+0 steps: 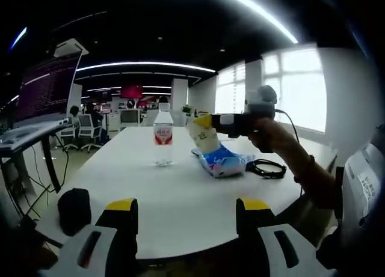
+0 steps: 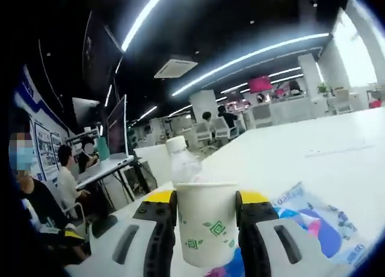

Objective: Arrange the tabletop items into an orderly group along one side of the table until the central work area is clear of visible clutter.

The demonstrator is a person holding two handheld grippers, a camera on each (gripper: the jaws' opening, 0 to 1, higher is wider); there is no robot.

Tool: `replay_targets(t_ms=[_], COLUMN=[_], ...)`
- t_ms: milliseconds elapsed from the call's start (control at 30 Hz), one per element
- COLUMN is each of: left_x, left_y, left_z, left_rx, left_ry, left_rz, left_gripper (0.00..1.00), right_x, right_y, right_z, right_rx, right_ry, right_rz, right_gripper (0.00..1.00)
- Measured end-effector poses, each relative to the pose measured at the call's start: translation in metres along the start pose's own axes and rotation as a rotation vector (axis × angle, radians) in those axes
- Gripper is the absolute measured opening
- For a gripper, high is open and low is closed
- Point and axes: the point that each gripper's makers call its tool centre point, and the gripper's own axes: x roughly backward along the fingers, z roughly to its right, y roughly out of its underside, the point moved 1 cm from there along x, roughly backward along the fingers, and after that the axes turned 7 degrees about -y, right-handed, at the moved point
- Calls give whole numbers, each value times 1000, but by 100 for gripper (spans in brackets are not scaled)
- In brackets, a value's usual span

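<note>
In the left gripper view a clear water bottle with a red label (image 1: 163, 137) stands upright near the middle of the white table (image 1: 138, 199). To its right lies a blue and white snack bag (image 1: 221, 161). Above the bag the right gripper (image 1: 206, 125) holds a white paper cup with green marks (image 1: 205, 137). My left gripper (image 1: 186, 206) stands open at the near table edge with nothing between its jaws. In the right gripper view the right gripper (image 2: 206, 200) is shut on the paper cup (image 2: 206, 224); the bottle (image 2: 181, 163) shows behind it and the bag (image 2: 313, 223) to the right.
A black pouch-like object (image 1: 74, 210) sits at the near left corner of the table. A coiled black cable (image 1: 266, 168) lies right of the bag. A person's arm (image 1: 298, 163) reaches in from the right. Office chairs, desks and seated people (image 2: 66, 181) lie beyond the table.
</note>
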Motion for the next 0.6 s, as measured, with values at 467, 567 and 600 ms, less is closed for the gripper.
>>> replay_targets(t_ms=[467, 567, 600], left_x=[-7, -8, -8], left_y=[3, 5, 5], left_z=[3, 3, 3], left_rx=[-9, -15, -14], left_ry=[11, 11, 9], left_rz=[-18, -27, -26], left_gripper=[65, 65, 65], right_x=[-30, -34, -36], right_y=[32, 36, 36], right_z=[19, 23, 24], right_rx=[-119, -137, -146], right_ry=[46, 48, 53], right_rz=[-53, -58, -51], right_gripper=[37, 37, 36])
